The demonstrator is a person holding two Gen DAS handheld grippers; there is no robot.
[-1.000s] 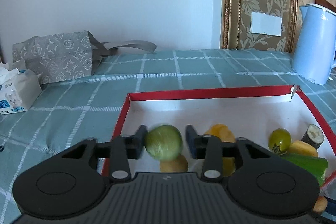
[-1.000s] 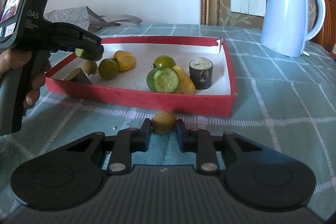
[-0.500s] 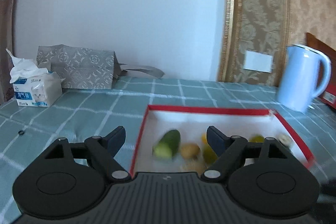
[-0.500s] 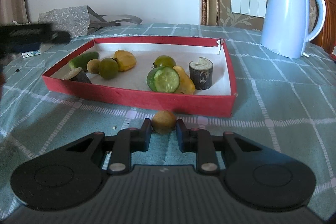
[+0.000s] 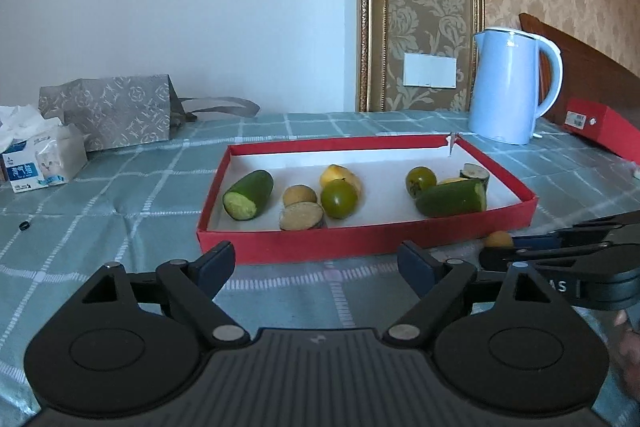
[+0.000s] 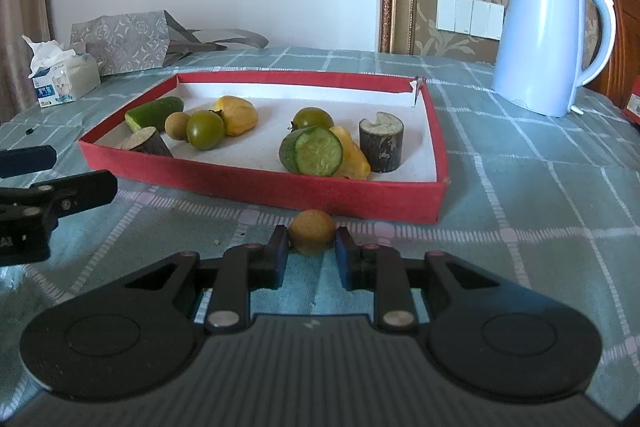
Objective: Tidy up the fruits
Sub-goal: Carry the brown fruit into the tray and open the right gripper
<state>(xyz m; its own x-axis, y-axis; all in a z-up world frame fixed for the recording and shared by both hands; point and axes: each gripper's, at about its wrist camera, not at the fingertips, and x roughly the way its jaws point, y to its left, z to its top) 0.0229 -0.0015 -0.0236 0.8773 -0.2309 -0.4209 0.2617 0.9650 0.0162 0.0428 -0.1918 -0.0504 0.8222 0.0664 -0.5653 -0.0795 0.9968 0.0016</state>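
Note:
A red tray [image 5: 360, 239] [image 6: 260, 187] with a white floor holds a cucumber piece [image 5: 248, 194], a small brown fruit [image 5: 299, 195], a green tomato [image 5: 339, 198], yellow pieces, another cucumber piece [image 6: 316, 151] and a dark-barked stub [image 6: 382, 143]. My left gripper [image 5: 316, 259] hangs in front of the tray's near wall, its jaws opening with nothing between them. On the cloth outside the tray's near right corner, my right gripper [image 6: 312, 239] is shut on a round brown fruit [image 6: 312, 231]. The left wrist view shows that fruit [image 5: 498, 239] too.
A pale blue kettle [image 5: 508, 87] [image 6: 548, 43] stands behind the tray to the right. A tissue box [image 5: 44, 159] and a grey patterned bag [image 5: 108, 115] sit at the back left. A red box [image 5: 604, 127] lies at the far right edge.
My left gripper let go of the cucumber piece at the tray's left end, opened wide and drew back out of the tray. The right gripper stayed put on the brown fruit.

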